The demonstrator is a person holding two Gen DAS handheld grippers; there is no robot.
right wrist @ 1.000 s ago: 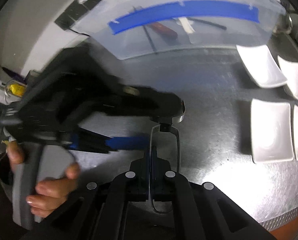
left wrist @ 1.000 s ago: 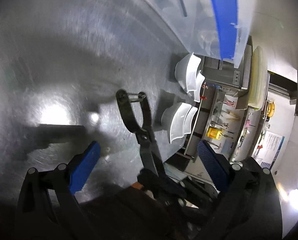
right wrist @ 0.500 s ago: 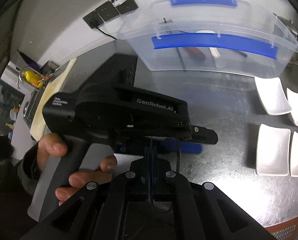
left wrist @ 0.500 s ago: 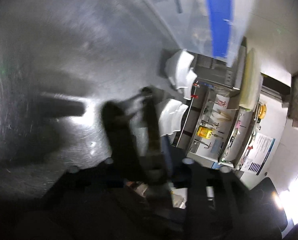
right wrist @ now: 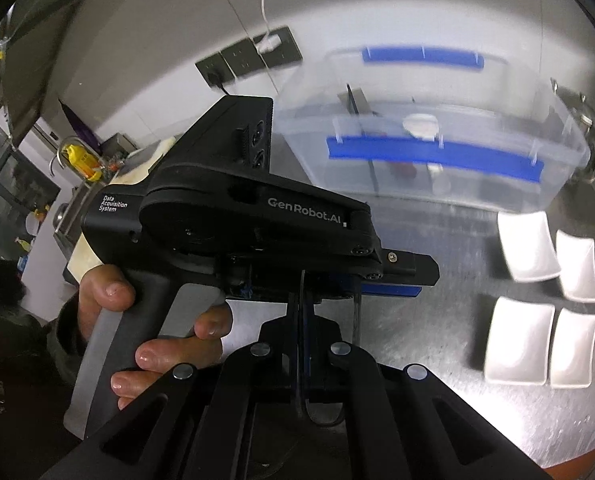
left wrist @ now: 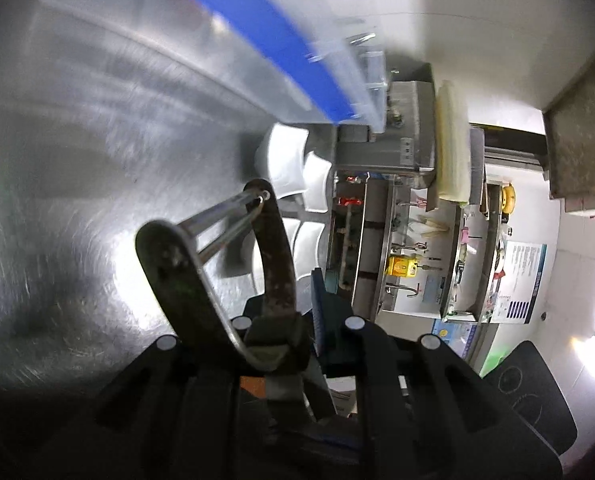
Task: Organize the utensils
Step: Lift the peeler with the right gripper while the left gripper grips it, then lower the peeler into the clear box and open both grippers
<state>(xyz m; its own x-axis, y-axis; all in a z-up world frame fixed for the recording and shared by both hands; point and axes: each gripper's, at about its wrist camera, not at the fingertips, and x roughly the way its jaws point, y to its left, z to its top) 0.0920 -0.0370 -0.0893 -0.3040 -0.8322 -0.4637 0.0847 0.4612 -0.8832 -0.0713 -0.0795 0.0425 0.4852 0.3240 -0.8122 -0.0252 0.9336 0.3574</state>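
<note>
**A:** Where's the bin from the tongs (left wrist: 273,248)?

**B:** Clear bin (right wrist: 437,152) sits upper right, beyond both. Left gripper (left wrist: 297,320) just closed, pinching them; right gripper (right wrist: 303,344) pinches their loop end.

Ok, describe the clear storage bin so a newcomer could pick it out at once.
On the brushed steel counter, look to the back near the white wall. The clear plastic storage bin stands there, beyond four small white rectangular dishes. Only it has blue handle strips and utensils inside.
</note>
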